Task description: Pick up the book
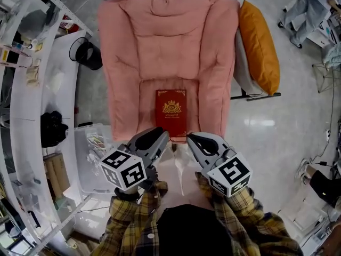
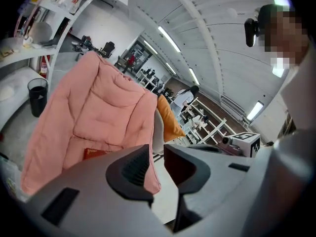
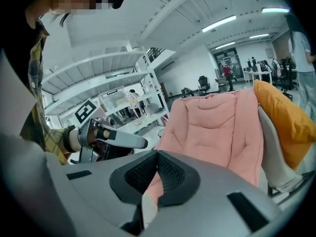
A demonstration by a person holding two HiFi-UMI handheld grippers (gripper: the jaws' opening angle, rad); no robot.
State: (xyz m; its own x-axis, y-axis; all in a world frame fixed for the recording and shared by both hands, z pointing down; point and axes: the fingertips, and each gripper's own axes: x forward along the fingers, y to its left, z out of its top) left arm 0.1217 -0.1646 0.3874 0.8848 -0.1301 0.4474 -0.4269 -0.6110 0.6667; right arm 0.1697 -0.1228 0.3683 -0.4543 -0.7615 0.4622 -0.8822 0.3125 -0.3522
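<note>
A dark red book [image 1: 171, 112] with a gold crest lies flat on the seat of a pink padded chair [image 1: 168, 41]; in the left gripper view only a strip of the book [image 2: 96, 153] peeks over the jaw. My left gripper [image 1: 162, 135] hovers just short of the book's near left corner, its jaws a little apart with nothing between them [image 2: 157, 152]. My right gripper [image 1: 193, 138] hangs by the near right corner, not touching the book. Its tips meet, shut on nothing [image 3: 157, 156].
An orange pillow [image 1: 259, 44] leans against the chair's right side. A black cup [image 1: 88, 54] stands on the white curved shelf [image 1: 21, 116] at left. A clear plastic box [image 1: 93, 153] sits on the floor by the chair's near left corner. People stand at the far right.
</note>
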